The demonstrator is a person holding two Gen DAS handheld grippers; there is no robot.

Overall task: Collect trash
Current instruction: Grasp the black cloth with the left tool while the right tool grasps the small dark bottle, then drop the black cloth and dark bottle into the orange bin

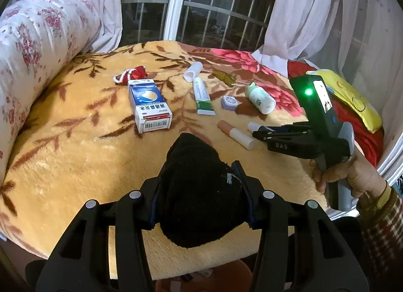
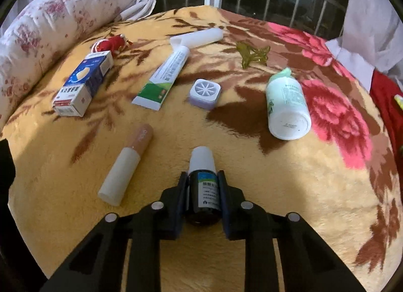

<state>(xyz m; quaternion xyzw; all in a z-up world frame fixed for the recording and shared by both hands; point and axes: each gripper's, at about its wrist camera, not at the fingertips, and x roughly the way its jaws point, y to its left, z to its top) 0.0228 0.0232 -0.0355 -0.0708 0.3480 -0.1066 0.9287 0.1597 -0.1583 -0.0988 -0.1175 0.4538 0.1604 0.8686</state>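
Both claws are loaded: the left claw (image 1: 201, 188) is clamped on a black knitted cloth (image 1: 199, 191), bunched between the pads just above the near edge of the bed (image 1: 83, 166), and the right claw (image 2: 202, 191) is pinched on a small dark bottle (image 2: 205, 191) with a white cap, low over the blanket, its pads on the labelled body. Of the trash on the bed, the blue and white carton (image 2: 83, 85) looks light and crushable, best taken across its narrow sides; the white bottle with a green cap (image 2: 287, 105) lies on its side, probably smooth and apt to roll, so grip it mid-body; the toothpaste tube (image 2: 163, 80) is soft and will fold, so hold it near the stiffer shoulder; the pink and white tube (image 2: 126, 166) beside the right claw looks rigid and slippery; the small lilac square case (image 2: 205, 93) seems hard and light, taken across flat sides
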